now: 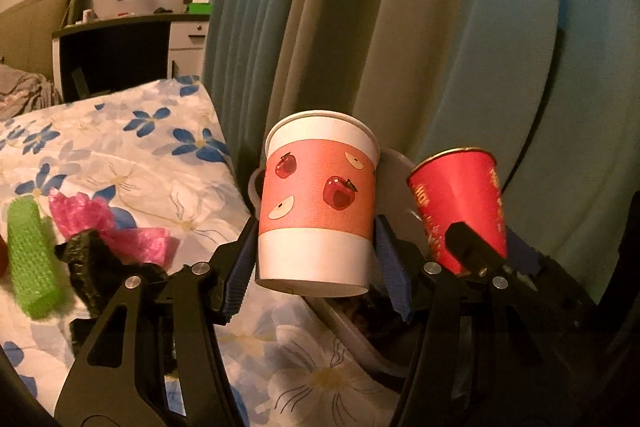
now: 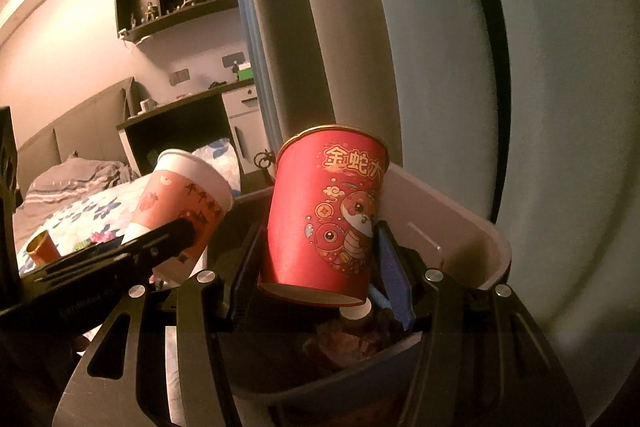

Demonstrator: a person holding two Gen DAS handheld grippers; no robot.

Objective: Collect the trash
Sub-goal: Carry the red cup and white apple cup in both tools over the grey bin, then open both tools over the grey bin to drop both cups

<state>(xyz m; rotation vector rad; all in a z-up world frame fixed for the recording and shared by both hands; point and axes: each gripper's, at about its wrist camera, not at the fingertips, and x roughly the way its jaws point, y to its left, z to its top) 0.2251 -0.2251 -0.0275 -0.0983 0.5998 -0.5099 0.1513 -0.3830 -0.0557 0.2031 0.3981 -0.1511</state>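
Note:
My left gripper (image 1: 316, 247) is shut on a white paper cup with a pink apple band (image 1: 316, 203), held upright past the bed's edge. Beside it on the right, a red paper cup (image 1: 460, 203) tilts in my right gripper (image 1: 476, 251). In the right wrist view, my right gripper (image 2: 320, 239) is shut on that red cup with a cartoon snake (image 2: 324, 219), above a grey bin (image 2: 480, 231) that has dark trash inside. The apple cup (image 2: 180, 199) and the left gripper's finger (image 2: 160, 239) show at the left there. The bin's rim (image 1: 348, 335) lies under the apple cup.
A bed with a blue-flowered sheet (image 1: 152, 163) carries green bubble wrap (image 1: 30, 259), pink bubble wrap (image 1: 100, 223) and a black crumpled piece (image 1: 92, 267). Another small red cup (image 2: 42, 247) stands on the bed. Blue-grey curtains (image 1: 400, 27) hang right behind the bin.

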